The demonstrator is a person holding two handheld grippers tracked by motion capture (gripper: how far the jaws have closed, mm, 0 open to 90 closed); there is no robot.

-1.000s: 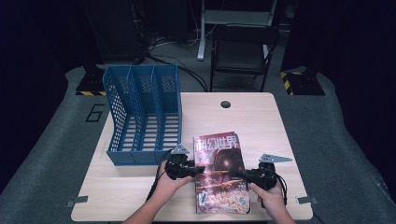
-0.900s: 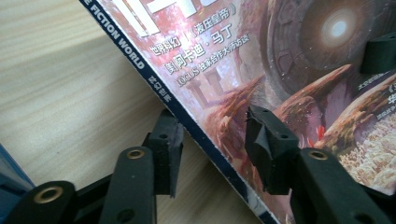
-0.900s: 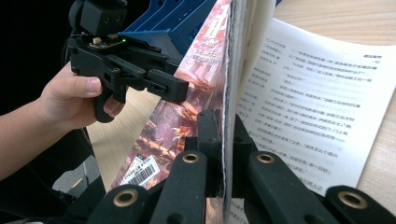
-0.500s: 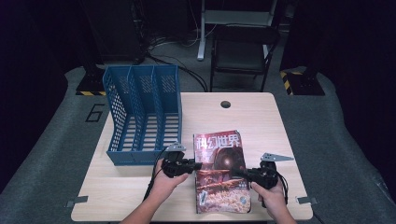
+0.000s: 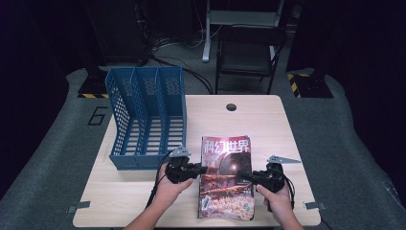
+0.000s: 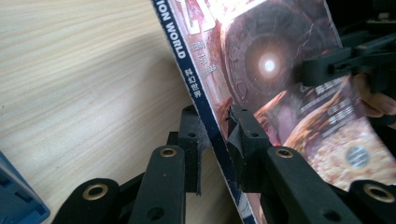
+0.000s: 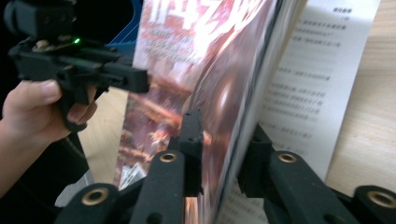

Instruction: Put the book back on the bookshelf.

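Both tongs grip the same magazine (image 5: pixel 226 177), one at each long edge. Left tongs (image 6: pixel 215 133) have their two black jaws set on either side of the spine edge, pads pressed against the cover and the underside, pinching it near the printed strip that reads "ION WORLD". In the high view these left tongs (image 5: pixel 200 169) sit at the magazine's left edge, about halfway along it, with the person's left hand (image 5: pixel 168 184) wrapped around the handle.

Right tongs (image 7: pixel 223 140) clamp the open edge on the other side: one jaw lies on the glossy red cover, the other behind the stack of pages, where a white page with small printed lines fans out. From above, the right tongs (image 5: pixel 244 176) reach in from the right edge, held by the right hand (image 5: pixel 277 201).

That magazine is in the near half of the wooden table (image 5: pixel 268 124), between the two hands, its red cover with large pale characters facing up. Seen from the tongs, both edges stand off the tabletop.

Just beyond the left hand, a blue file rack (image 5: pixel 146 117) with three slots stands upright on the table's left side, apart from the magazine. Behind the table stands a dark chair (image 5: pixel 249 48).
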